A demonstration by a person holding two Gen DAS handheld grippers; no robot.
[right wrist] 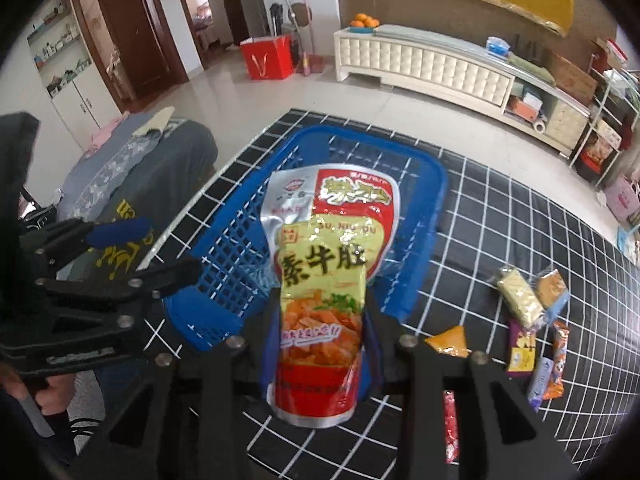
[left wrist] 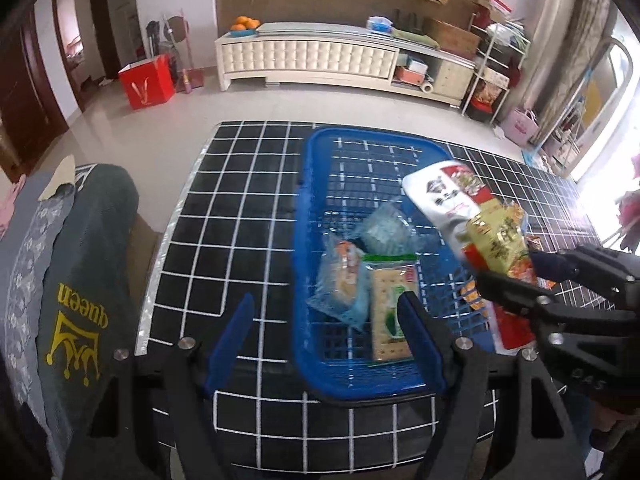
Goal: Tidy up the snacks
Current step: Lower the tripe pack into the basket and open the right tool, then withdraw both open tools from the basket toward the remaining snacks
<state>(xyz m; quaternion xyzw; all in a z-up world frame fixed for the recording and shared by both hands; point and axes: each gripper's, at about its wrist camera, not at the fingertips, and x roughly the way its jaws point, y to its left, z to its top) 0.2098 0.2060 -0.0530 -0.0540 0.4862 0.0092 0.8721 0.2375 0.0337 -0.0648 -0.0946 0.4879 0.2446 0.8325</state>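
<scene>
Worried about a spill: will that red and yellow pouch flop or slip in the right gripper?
The pouch looks soft, likely sagging beyond the right gripper. Its glossy film may slip. It's above the blue basket, so a drop probably lands inside.

Basket (left wrist: 304, 240) far half lies bare (packets (left wrist: 360, 280) crowd the near end).

Blue basket (left wrist: 304, 248) on black tablecloth (left wrist: 224, 216) (white grid lines).

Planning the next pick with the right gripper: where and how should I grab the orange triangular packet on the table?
Judging from the right wrist view, the orange triangular packet lies flat on the grid tablecloth, apart from the other snacks. Come straight down and pinch across its two slanting edges near the middle; its wide top edge looks too broad. The right gripper must first release the snack pouch.
</scene>
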